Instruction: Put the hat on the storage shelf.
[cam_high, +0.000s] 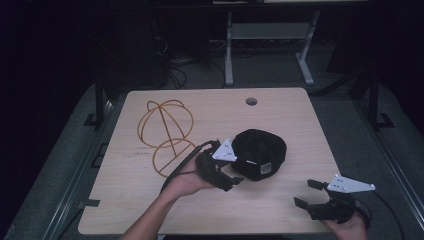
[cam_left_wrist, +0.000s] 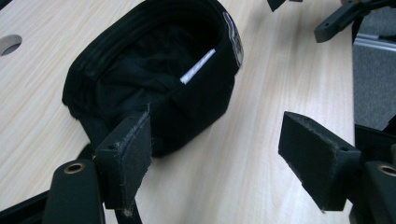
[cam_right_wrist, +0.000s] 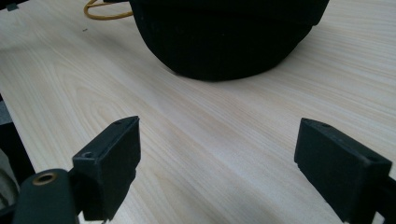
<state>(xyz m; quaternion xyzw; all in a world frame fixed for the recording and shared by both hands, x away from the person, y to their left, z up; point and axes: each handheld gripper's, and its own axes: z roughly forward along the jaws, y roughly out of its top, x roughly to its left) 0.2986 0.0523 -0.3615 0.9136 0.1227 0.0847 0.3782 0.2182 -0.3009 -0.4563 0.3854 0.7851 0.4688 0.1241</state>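
Dim lab: bare workbench (cam_high: 150, 200), floor cables (cam_high: 175, 70).

Matt black cloth cap (cam_high: 260, 154), pale wood-grain table (cam_high: 280, 115) (smooth), orange wire stand (cam_high: 165, 135)

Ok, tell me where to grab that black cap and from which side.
Probably best at the near rim of the black cap. It lies opening-up on the table, so its soft edge stands free to pinch. Come in with the left gripper from the cap's left, where it already hovers open: one jaw inside the hollow, one outside. The right gripper is farther off, also open.
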